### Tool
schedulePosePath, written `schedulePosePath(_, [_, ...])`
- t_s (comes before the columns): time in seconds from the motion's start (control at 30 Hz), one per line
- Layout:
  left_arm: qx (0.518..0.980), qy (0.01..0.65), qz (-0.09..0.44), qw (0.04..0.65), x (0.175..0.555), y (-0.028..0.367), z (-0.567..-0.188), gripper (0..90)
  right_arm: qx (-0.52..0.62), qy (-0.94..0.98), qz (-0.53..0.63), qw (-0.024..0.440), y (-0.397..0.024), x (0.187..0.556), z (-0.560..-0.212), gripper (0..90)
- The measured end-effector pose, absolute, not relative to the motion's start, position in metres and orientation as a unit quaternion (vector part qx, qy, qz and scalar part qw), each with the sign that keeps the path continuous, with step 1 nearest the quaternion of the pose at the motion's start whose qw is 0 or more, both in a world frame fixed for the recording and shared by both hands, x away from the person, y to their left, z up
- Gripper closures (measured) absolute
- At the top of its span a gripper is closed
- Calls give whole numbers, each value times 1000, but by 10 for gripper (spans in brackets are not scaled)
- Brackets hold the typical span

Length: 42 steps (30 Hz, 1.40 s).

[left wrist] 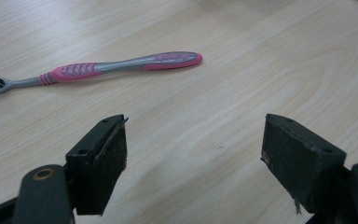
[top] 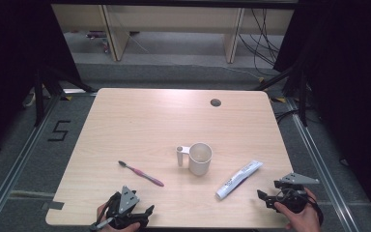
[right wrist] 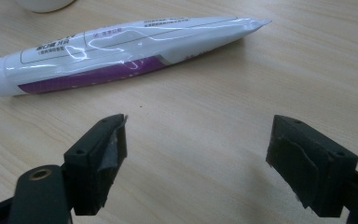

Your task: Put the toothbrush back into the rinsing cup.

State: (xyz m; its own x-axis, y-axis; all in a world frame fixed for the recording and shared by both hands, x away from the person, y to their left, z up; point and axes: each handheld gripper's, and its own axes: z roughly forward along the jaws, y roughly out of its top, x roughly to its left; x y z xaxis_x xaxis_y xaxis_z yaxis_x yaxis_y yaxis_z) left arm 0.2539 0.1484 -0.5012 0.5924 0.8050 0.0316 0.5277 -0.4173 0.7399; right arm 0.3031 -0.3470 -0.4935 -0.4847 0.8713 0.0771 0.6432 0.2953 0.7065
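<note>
Three items are lying on the table (top: 125, 111), and we are listing them from the centre outward:
1. White mug (top: 199, 158), standing upright near the middle, handle pointing to the left of the high view
2. Pink and grey toothbrush (top: 141, 173), lying flat to the left of the mug, bristles toward the far left
3. White and purple toothpaste tube (top: 238, 179), lying flat to the right of the mug, cap toward the near edge

We are holding the left gripper (left wrist: 193, 154) near the front edge, jaws spread wide and empty, just short of the toothbrush (left wrist: 121, 66). We are holding the right gripper (right wrist: 196, 158) likewise released, facing the toothpaste tube (right wrist: 121, 51), apart from it
</note>
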Motion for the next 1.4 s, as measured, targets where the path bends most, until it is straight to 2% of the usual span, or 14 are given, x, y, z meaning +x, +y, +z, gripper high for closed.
schedulePosePath(0.03, [818, 406, 195, 356, 254, 148, -501, 218, 500, 780, 345, 150, -345, 301, -493, 203])
schedulePosePath(0.13, [816, 406, 196, 362, 254, 148, -502, 217, 481, 787, 347, 169, -347, 302, -493, 204])
schedulePosePath(0.4, [815, 402, 200, 366, 256, 148, -502, 227, 506, 776, 347, 148, -344, 300, -492, 207])
schedulePosePath(0.5, [812, 401, 203, 372, 257, 148, -501, 271, 497, 782, 341, 160, -347, 301, -491, 208])
schedulePosePath(0.67, [810, 387, 210, 388, 259, 147, -500, 557, 483, 786, 345, 171, -349, 303, -493, 210])
schedulePosePath(0.7, [811, 382, 220, 385, 262, 147, -500, 591, 515, 772, 342, 149, -345, 300, -491, 211])
schedulePosePath(0.83, [810, 370, 241, 386, 270, 146, -499, 782, 481, 787, 347, 173, -349, 303, -493, 213])
schedulePosePath(0.9, [812, 364, 245, 384, 276, 146, -498, 844, 508, 774, 347, 149, -346, 300, -492, 213])
schedulePosePath(0.97, [810, 365, 246, 388, 281, 144, -498, 887, 498, 779, 345, 159, -348, 301, -491, 215])
schedulePosePath(1.1, [814, 358, 248, 385, 292, 140, -498, 896, 509, 775, 345, 147, -345, 301, -492, 217])
schedulePosePath(1.13, [811, 363, 246, 388, 295, 139, -498, 896, 491, 783, 346, 161, -348, 303, -492, 218])
schedulePosePath(1.23, [807, 364, 246, 395, 300, 137, -498, 896, 496, 782, 340, 165, -347, 302, -492, 219])
schedulePosePath(1.3, [807, 366, 246, 393, 306, 136, -496, 896, 507, 775, 347, 148, -346, 301, -491, 220])
schedulePosePath(1.4, [804, 369, 241, 399, 310, 134, -496, 896, 497, 780, 345, 159, -348, 302, -491, 220])
